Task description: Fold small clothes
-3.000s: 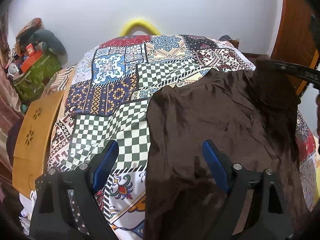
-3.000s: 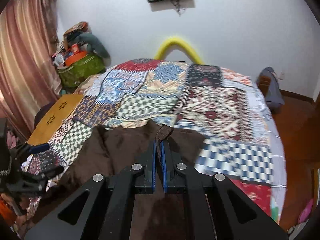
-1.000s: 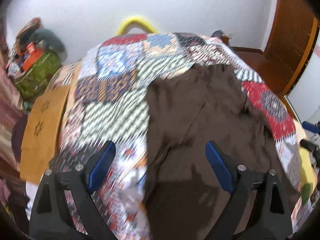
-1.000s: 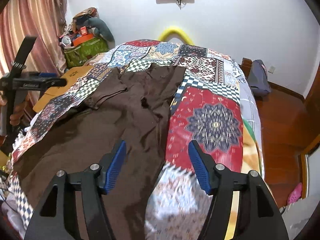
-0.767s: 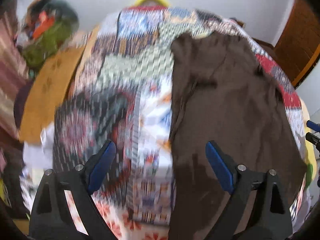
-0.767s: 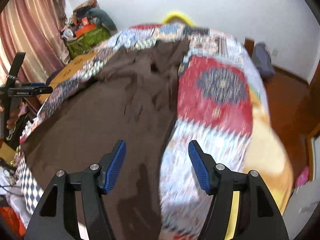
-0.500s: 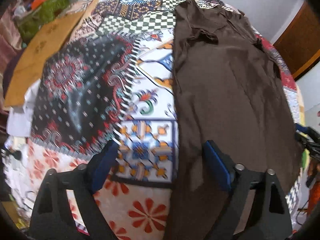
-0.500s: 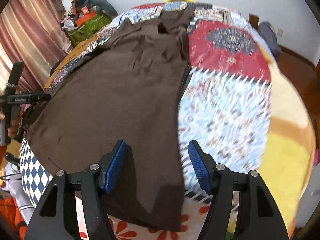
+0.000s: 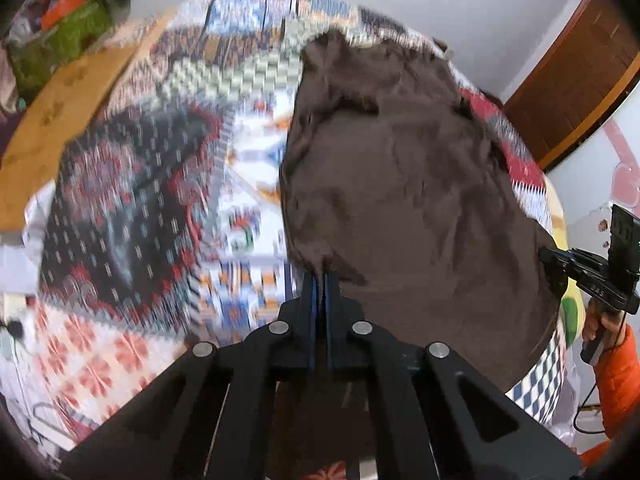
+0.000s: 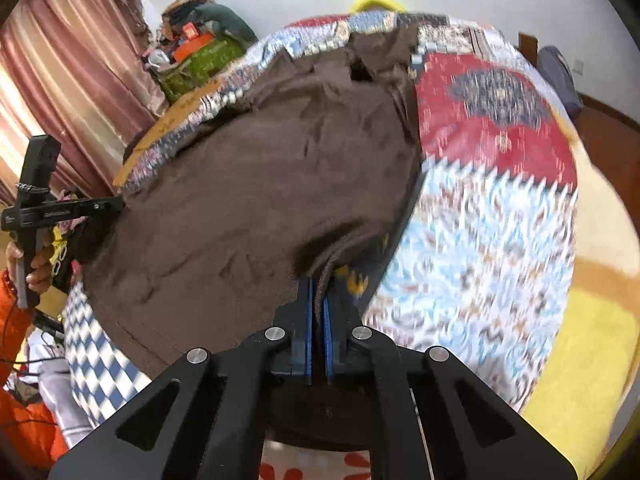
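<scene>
A dark brown garment [image 9: 404, 184] lies spread lengthwise on the patchwork bedspread [image 9: 132, 184]; it also shows in the right wrist view [image 10: 256, 192]. My left gripper [image 9: 320, 280] is shut on the garment's near left hem corner. My right gripper [image 10: 318, 284] is shut on the near right hem corner, with a fold of cloth bunched between its blue pads. Each gripper shows in the other's view: the right one [image 9: 592, 276] at the far right, the left one [image 10: 56, 208] at the far left. The garment's collar end lies at the far end of the bed.
A wooden board [image 9: 64, 120] lies along the bed's left side. A green bag with clutter [image 10: 196, 60] stands at the back left by pink curtains [image 10: 60, 80]. A brown door [image 9: 576, 80] is at the right. A yellow blanket [image 10: 592, 320] lies under the bedspread.
Both grippers have drawn back to the near hem and closed from wide open onto its two corners. The hem cloth is now bunched and lifted at each grip.
</scene>
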